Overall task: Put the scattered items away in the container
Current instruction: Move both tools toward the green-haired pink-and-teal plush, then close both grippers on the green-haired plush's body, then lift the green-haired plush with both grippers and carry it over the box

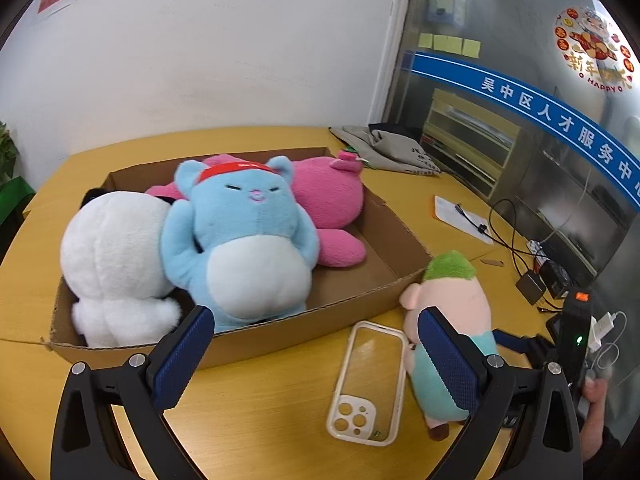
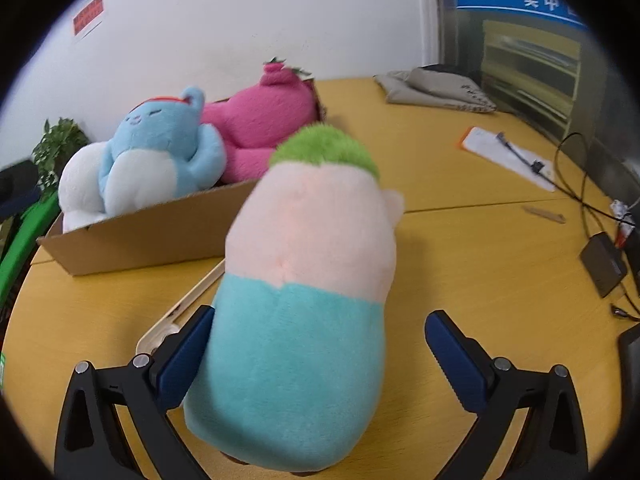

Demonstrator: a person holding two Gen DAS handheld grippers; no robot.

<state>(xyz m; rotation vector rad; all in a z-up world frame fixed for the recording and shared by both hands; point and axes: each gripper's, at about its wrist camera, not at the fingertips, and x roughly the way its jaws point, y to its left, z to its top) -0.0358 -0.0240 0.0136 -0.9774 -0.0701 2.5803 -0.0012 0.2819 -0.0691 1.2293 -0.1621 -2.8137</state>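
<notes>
Left gripper [image 1: 316,354] spread wide, clamping nothing; shallow brown cardboard box [image 1: 360,300] with white, blue and pink plush animals ahead of its fingertips. Between them, clear phone case [image 1: 370,380]. Right gripper [image 2: 316,354] apart around green-haired peach-and-teal plush doll [image 2: 304,280], left pad touching.

Cardboard box [image 1: 372,300] on table held three plushies: white [image 1: 116,256] at left, blue one [image 1: 244,236] with red headband in middle, pink [image 1: 332,196] behind. Green-haired plush [image 2: 304,276] lay outside beside the box; clear phone case [image 1: 370,380] just left of it.
</notes>
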